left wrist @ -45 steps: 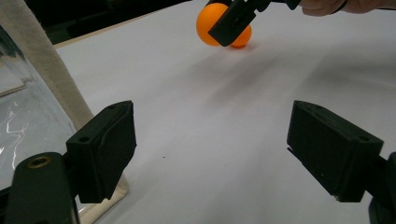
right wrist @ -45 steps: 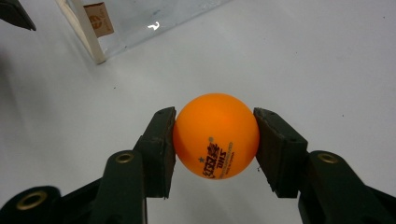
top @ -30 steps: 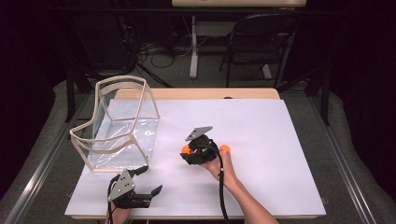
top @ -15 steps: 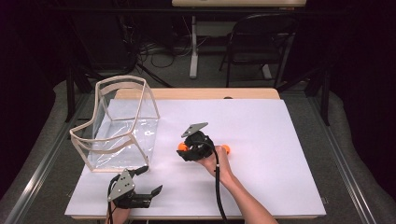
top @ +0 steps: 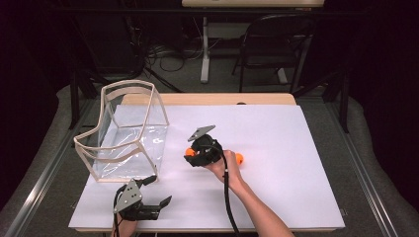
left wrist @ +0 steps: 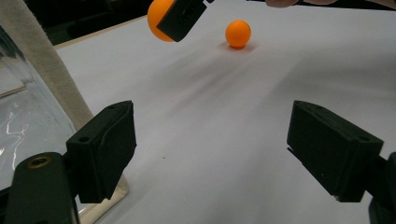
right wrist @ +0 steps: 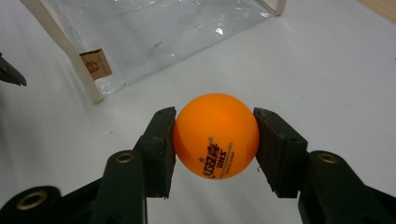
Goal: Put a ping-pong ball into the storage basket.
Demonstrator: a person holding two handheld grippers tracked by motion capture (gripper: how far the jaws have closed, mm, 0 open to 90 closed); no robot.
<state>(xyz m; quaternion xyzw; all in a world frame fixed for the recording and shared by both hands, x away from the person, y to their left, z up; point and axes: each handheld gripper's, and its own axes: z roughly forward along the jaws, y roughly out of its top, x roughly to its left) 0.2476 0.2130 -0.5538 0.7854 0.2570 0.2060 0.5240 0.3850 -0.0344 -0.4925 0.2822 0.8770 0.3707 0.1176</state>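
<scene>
Your right tongs are clamped on an orange ball, one pad on each side of it, in the middle of the right gripper view. In the high view this ball shows at the centre of the frame, over the white table; it seems lifted a little, but I cannot tell surely. A second orange ball lies just right of your hand. Your left tongs, at lower left, stand wide apart and hold nothing, near the clear bag.
</scene>
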